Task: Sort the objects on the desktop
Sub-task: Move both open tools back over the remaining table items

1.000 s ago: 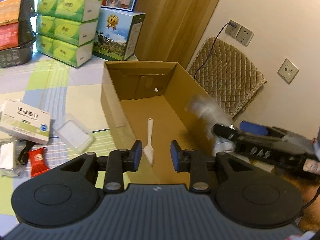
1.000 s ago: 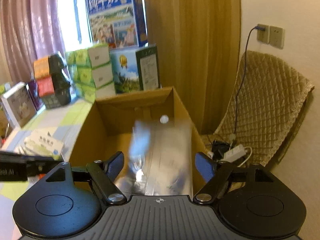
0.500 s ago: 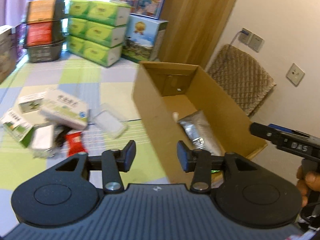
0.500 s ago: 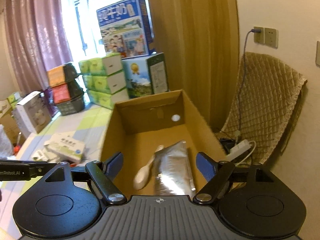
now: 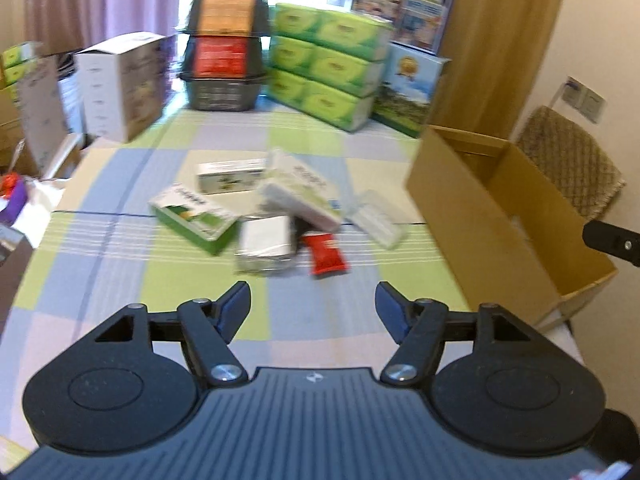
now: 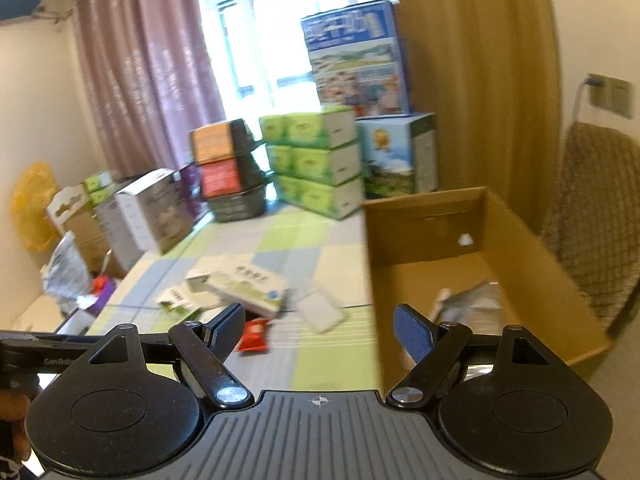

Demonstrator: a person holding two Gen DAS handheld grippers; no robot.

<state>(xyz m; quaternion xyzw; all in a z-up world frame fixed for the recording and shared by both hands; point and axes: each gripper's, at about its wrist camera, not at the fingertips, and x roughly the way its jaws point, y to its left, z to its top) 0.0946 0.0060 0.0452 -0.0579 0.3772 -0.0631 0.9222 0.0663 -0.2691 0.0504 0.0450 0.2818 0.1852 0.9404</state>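
A pile of small items lies mid-table: a green-and-white box [image 5: 192,216], a white medicine box [image 5: 300,194], a silver packet [image 5: 264,246], a red sachet [image 5: 326,254] and a clear plastic case [image 5: 374,218]. My left gripper [image 5: 312,310] is open and empty, hovering short of the pile. The cardboard box [image 5: 472,216] stands at the right. In the right wrist view it [image 6: 404,240] holds a silver pouch [image 6: 474,304] and a white spoon [image 6: 440,300]. My right gripper [image 6: 318,330] is open and empty above the box's left wall.
Green tissue packs [image 5: 332,64], stacked black baskets [image 5: 224,56], a white carton [image 5: 120,80] and milk cartons [image 6: 396,152] line the table's far side. A quilted chair [image 6: 596,220] stands right of the cardboard box. The other gripper's tip [image 5: 612,240] shows at the right edge.
The silver pouch dropped from my right gripper into the cardboard box. Both grippers have drawn back and swung left toward the pile, and my left gripper's fingers have spread wider.
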